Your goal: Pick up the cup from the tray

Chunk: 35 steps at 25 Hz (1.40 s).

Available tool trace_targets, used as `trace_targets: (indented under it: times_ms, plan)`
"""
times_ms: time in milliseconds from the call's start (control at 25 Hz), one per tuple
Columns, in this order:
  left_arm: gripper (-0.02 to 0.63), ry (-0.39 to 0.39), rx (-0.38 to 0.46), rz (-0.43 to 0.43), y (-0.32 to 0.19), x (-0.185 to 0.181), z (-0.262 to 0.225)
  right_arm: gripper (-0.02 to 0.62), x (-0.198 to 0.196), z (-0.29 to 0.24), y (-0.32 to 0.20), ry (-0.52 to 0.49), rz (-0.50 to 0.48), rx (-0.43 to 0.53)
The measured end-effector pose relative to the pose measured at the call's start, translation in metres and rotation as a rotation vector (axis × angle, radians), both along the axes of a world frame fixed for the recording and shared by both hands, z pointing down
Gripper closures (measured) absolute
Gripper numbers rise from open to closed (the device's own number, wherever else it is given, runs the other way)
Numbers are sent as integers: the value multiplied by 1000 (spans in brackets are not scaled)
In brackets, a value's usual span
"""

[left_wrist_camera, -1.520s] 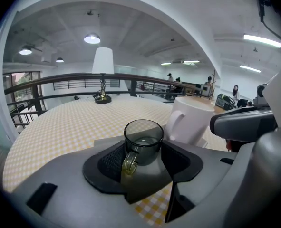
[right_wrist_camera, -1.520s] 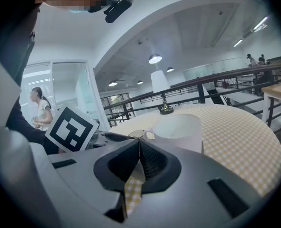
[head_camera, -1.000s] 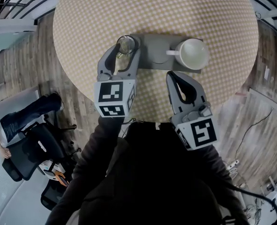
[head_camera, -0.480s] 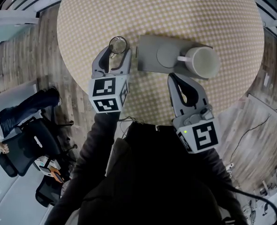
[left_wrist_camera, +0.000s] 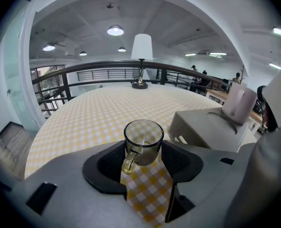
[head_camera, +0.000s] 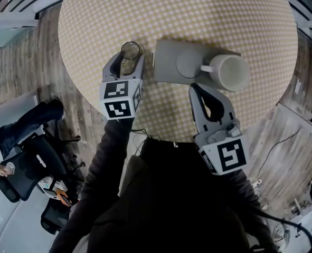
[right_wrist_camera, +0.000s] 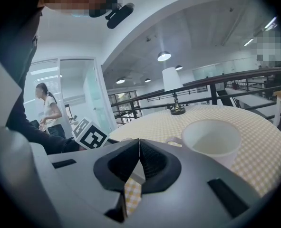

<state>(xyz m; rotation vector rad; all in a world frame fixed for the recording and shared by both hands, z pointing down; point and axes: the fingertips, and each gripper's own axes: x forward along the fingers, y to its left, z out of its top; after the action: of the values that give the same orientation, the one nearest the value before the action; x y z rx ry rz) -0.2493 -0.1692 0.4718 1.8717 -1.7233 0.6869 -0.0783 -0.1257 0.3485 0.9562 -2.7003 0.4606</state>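
Observation:
A small clear glass cup with a handle sits between the pads of my left gripper, which is shut on it, just left of the grey tray. In the left gripper view the glass cup is upright, its handle facing the camera, with the left gripper clamped on both its sides. Whether it touches the tablecloth I cannot tell. A white mug stands on the tray's right end. My right gripper is shut and empty, at the tray's near edge; in its own view the gripper points left of the mug.
The round table has a yellow checked cloth; its edge curves close behind both grippers. A table lamp stands at the far side. Office chairs and a person's legs are on the floor at the left.
My left gripper has carried the glass cup leftward, from the tray's left end to a spot clear of the tray. The right gripper has stayed shut in about the same place.

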Motion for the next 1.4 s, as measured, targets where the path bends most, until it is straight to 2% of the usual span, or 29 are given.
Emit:
trace_targets:
  times_ms: [440, 600, 840, 1040, 1280, 1400]
  plan:
    - [357, 23, -14, -19, 4, -2, 15, 589, 0, 3, -2, 10, 2, -15]
    - [323, 26, -23, -20, 15, -1, 13, 588, -1, 3, 0, 5, -7, -8]
    - [324, 41, 29, -102, 60, -11, -18, 588, -4, -4, 7, -17, -36, 19]
    - [406, 76, 164, -124, 68, 1, -68, 589, -2, -18, 8, -45, -46, 66]
    - [577, 56, 315, -119, 73, 23, -126, 588, 8, -45, 19, -70, -49, 131]
    - [598, 69, 370, -84, 77, 45, -149, 588, 19, -59, 24, -81, -42, 162]
